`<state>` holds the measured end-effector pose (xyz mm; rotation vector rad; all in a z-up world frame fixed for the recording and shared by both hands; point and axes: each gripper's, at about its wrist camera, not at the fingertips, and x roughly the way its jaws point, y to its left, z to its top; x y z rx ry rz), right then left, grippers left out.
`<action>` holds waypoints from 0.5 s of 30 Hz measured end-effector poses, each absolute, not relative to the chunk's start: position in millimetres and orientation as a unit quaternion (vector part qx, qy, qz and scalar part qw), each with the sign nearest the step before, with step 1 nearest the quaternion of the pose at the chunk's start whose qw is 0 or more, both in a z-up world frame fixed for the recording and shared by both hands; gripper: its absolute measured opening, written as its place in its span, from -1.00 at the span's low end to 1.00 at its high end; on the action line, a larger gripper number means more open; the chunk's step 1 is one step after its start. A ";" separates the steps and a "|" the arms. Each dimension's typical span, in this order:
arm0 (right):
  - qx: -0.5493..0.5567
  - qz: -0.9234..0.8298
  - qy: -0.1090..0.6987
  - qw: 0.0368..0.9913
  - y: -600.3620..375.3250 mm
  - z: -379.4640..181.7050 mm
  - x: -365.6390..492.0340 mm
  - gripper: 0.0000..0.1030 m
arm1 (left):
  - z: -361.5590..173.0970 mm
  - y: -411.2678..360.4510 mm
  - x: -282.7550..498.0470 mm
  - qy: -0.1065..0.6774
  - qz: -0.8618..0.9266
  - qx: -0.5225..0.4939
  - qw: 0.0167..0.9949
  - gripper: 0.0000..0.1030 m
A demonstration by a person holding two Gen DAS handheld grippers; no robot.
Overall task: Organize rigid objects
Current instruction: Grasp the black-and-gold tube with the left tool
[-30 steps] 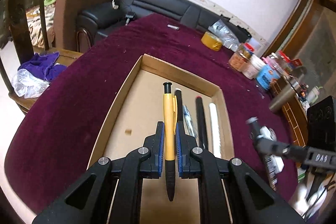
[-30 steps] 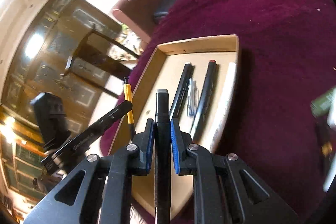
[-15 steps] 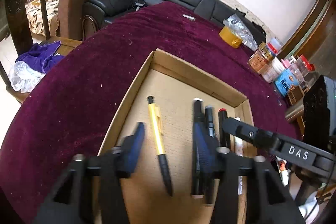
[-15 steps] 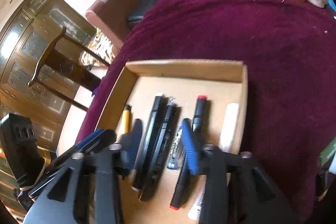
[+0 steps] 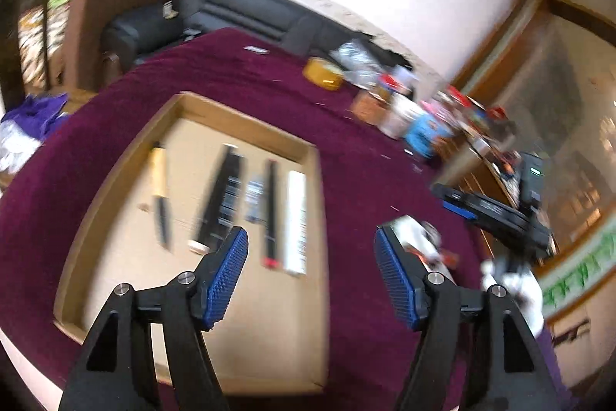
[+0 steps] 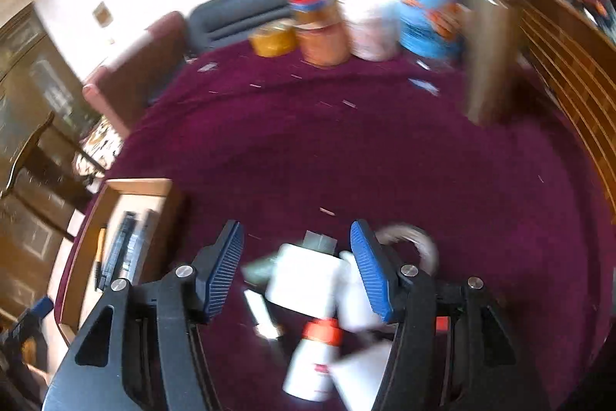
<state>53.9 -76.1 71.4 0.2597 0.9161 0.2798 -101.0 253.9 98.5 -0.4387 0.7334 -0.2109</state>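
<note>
A shallow cardboard tray (image 5: 127, 156) lies on the maroon tablecloth. In it lie a yellow pen (image 5: 159, 187), a black marker (image 5: 221, 195), a thin red-tipped pen (image 5: 270, 210) and a white stick (image 5: 295, 218). My left gripper (image 5: 312, 276) is open and empty above the tray's right edge. My right gripper (image 6: 296, 272) is open and empty above a loose pile right of the tray (image 6: 138, 185): a white box (image 6: 304, 280), a white bottle with a red band (image 6: 315, 361) and a metal ring (image 6: 415, 241). The other gripper (image 5: 496, 214) shows at the right in the left wrist view.
Jars and tubs (image 6: 327, 29) and a yellow tape roll (image 6: 271, 39) stand at the table's far edge. A wooden post (image 6: 489, 37) rises at the right. A black sofa (image 5: 246, 14) and a brown armchair (image 5: 96, 10) stand beyond the table.
Both grippers opened and let go of their pens, which now lie in the tray. Both then pulled back and swung right; the right one is now over the loose pile.
</note>
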 end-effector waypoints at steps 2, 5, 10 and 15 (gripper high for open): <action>0.138 0.130 0.446 0.875 -92.5 63.9 52.2 0.10 | 100.0 226.7 -108.6 0.355 -0.119 -0.188 0.908 0.21; 0.158 0.141 0.446 0.870 -96.8 54.8 57.1 0.10 | 95.8 194.7 -114.4 0.367 -0.139 -0.167 0.904 0.21; 0.167 0.179 0.467 0.850 -68.3 39.6 77.0 0.10 | 85.7 165.4 -122.0 0.385 -0.141 -0.143 0.901 0.21; 0.120 0.215 0.497 0.832 -29.2 23.0 72.5 0.17 | 76.6 168.9 -124.6 0.399 -0.126 -0.151 0.896 0.21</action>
